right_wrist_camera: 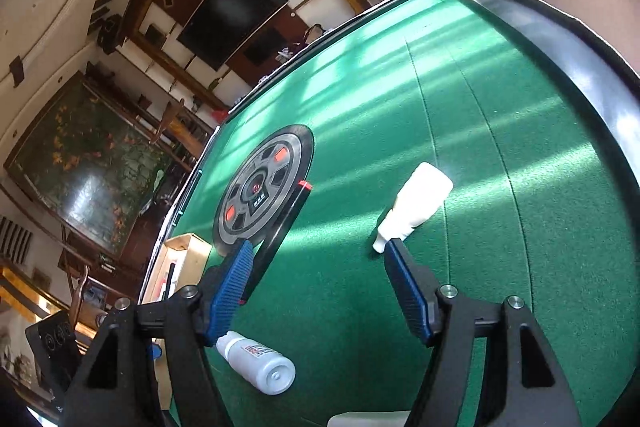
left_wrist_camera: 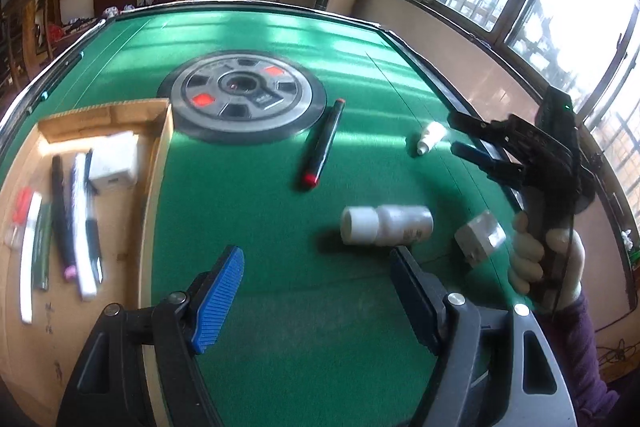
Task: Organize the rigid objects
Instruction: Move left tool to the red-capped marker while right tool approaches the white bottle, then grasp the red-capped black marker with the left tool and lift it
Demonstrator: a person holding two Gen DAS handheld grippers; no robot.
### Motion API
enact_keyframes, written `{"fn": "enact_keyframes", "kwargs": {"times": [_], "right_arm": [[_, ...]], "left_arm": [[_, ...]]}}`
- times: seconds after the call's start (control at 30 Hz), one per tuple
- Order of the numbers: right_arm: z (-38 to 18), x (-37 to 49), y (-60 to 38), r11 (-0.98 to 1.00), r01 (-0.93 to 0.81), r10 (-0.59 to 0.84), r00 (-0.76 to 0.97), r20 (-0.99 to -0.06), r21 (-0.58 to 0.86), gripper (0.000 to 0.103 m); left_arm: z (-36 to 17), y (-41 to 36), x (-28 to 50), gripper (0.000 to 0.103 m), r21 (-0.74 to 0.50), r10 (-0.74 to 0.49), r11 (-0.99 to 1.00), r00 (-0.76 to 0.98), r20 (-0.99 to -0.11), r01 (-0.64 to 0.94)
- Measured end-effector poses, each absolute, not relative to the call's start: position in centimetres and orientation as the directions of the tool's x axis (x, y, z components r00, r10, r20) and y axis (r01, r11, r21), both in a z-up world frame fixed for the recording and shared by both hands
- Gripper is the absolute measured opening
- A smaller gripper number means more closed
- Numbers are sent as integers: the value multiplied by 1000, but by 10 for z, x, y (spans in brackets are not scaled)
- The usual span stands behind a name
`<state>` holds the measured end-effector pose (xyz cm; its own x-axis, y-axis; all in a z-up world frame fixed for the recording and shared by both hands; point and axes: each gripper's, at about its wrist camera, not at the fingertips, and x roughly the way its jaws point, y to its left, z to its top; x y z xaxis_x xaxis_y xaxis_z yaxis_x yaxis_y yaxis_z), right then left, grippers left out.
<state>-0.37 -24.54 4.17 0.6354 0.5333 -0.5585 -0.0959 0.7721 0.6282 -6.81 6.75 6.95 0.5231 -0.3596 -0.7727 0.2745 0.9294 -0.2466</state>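
Green table, white and black pieces

Table (left_wrist_camera: 280, 287) felt green; marker (left_wrist_camera: 322, 143) black, red-capped; bottle (left_wrist_camera: 386, 225) white beside it; box (left_wrist_camera: 24, 307) tan cardboard; left gripper (left_wrist_camera: 320, 291) pads blue, ribbed.

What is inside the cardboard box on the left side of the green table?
Inside the cardboard box lie several pens and markers side by side and a white block. The near part of the box is outside the picture, so more could be there.
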Motion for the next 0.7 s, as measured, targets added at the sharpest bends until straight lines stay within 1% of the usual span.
{"fn": "enact_keyframes", "kwargs": {"times": [0.13,0.3,0.37,0.4,0.43,0.47,0.5,0.53,0.57,0.7], "right_arm": [[46,-9,-256,762,-79,521,664,-536,643,71],[44,-8,-264,728,-61,537,670,-513,682,72],[42,-6,-269,702,-58,557,666,-497,710,72],[41,-6,-271,691,-55,564,665,-490,721,72],[40,-5,-272,680,-52,571,663,-484,732,73],[39,-4,-274,670,-47,577,660,-481,741,74],[37,-3,-275,661,-40,582,656,-479,749,74],[34,-2,-275,653,-32,588,651,-480,757,74],[32,-1,-276,644,-26,595,645,-480,764,74],[28,-1,-277,636,-13,599,639,-483,772,74]], "left_arm": [[53,31,-6,78,-205,-328,936,492,-806,288],[21,-3,55,77,-108,-241,949,459,-855,297],[16,-11,66,68,-52,-201,950,478,-855,306],[16,-16,68,59,-36,-198,944,479,-855,327],[17,-19,69,48,-10,-181,942,485,-856,334],[17,-21,69,35,-14,-189,939,481,-856,344],[18,-23,69,30,-12,-189,937,479,-857,348],[18,-24,67,19,2,-180,936,484,-856,352],[18,-24,66,14,11,-177,934,488,-855,358],[19,-11,57,14,-23,-195,942,489,-850,336]]}}
